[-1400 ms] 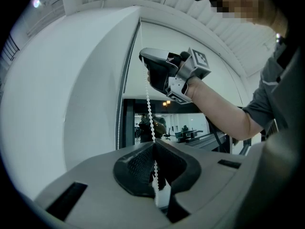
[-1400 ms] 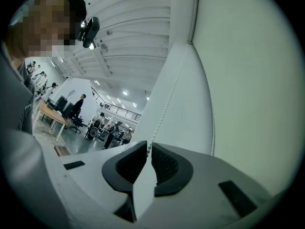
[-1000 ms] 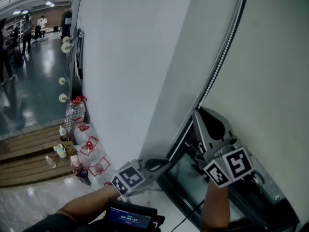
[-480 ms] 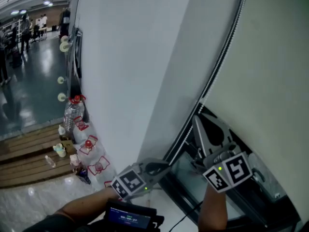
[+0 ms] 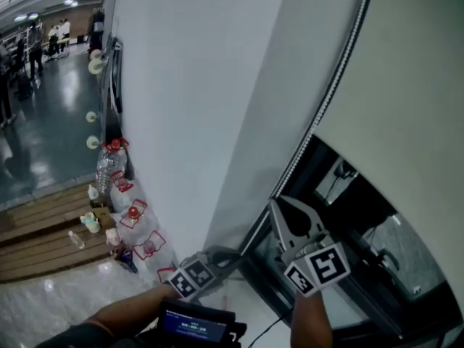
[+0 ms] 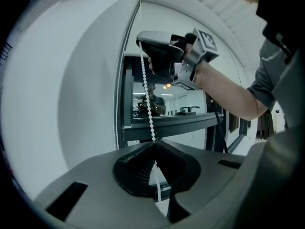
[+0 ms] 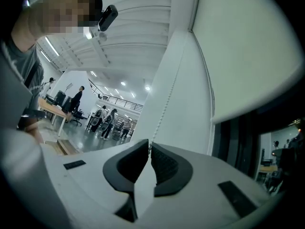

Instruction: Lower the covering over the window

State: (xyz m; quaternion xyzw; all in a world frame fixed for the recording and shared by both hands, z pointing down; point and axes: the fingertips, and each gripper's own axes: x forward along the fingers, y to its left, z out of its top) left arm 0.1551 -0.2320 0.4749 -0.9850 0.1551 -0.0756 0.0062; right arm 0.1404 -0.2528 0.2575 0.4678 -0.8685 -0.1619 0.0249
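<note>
A white bead chain point(image 5: 330, 93) runs down the left edge of the cream roller blind point(image 5: 406, 85), over a dark window point(image 5: 362, 209). My right gripper point(image 5: 275, 204) has just been closing; its pads pinch the chain, which the right gripper view shows rising from its shut tips point(image 7: 149, 147). My left gripper point(image 5: 241, 249) sits lower on the same chain. In the left gripper view the bead chain point(image 6: 147, 99) drops from the right gripper point(image 6: 143, 44) into the left gripper's point(image 6: 153, 144) shut jaws. The blind's point(image 7: 248, 46) lower edge hangs beside the window.
A white wall point(image 5: 196, 107) stands left of the window. Water bottles point(image 5: 109, 167) and small items line its foot, by wooden steps point(image 5: 43, 230). People stand far off in the hall. A small screen point(image 5: 192, 328) sits at my left forearm.
Both grippers have dropped along the chain toward the bottom of the picture. The blind's lower edge now sits higher in the picture, with more dark window showing beneath it.
</note>
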